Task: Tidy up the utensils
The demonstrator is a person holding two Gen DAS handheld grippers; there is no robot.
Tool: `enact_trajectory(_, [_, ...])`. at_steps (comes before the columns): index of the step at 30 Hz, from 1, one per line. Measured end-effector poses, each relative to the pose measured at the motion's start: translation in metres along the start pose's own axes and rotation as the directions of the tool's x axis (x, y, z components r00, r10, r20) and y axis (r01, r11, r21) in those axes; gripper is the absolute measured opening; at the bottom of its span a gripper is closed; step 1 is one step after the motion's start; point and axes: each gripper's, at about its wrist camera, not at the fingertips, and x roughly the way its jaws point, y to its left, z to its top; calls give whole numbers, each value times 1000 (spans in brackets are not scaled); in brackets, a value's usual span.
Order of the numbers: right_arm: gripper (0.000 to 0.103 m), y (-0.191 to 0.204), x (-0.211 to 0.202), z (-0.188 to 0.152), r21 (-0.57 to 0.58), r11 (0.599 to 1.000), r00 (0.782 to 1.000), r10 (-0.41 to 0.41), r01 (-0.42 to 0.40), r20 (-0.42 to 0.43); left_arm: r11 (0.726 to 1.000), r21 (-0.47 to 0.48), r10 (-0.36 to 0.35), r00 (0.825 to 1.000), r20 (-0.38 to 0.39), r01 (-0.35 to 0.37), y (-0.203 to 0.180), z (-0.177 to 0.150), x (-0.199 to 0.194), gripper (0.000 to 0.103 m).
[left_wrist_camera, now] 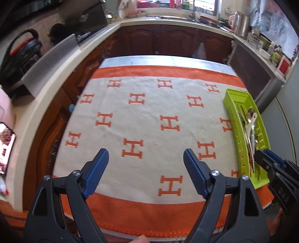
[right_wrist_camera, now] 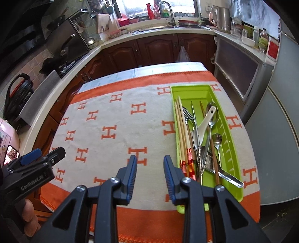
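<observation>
A lime green utensil tray (right_wrist_camera: 192, 93) lies on the right side of the table, on an orange and cream cloth (right_wrist_camera: 112, 115). In it lie wooden chopsticks (right_wrist_camera: 182, 130), a metal fork (right_wrist_camera: 187, 114), a white ceramic spoon (right_wrist_camera: 203, 125), metal spoons (right_wrist_camera: 216, 140) and a thin metal rod. The tray also shows in the left wrist view (left_wrist_camera: 235, 99). My right gripper (right_wrist_camera: 150, 158) is open and empty, just left of the tray's near end. My left gripper (left_wrist_camera: 145, 155) is wide open and empty over the cloth's near middle.
The table (left_wrist_camera: 149, 59) stands in a kitchen, with counters and dark wooden cabinets (right_wrist_camera: 155, 48) on the left and far sides. A sink with a tap (right_wrist_camera: 168, 9) is at the back. A grey fridge (right_wrist_camera: 280, 112) stands right of the table.
</observation>
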Motion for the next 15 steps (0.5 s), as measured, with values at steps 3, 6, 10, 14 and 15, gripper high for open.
enact_trajectory(3, [35,6,-18,1,-13,1000,999,24,-23,31,1000,-5,5,1000,20,-5,1,3,-14,81])
enact_trajectory(6, [41,11,-33,1,-25,999,997,41,-40,58,1000,-14,-17,999,36,18,-1,1,-27,81])
enact_trajectory(10, [45,15,-48,-1,-39,999,994,41,-37,102,999,-12,-51,997,50,52,-11,-4,-39,81])
enact_trajectory(14, [47,15,-55,-6,-38,999,991,29,-24,128,998,17,-53,997,61,52,-24,-13,-46,81])
enact_trajectory(15, [47,14,-55,-7,-35,999,991,26,-22,129,998,25,-56,997,61,55,-27,-16,-46,81])
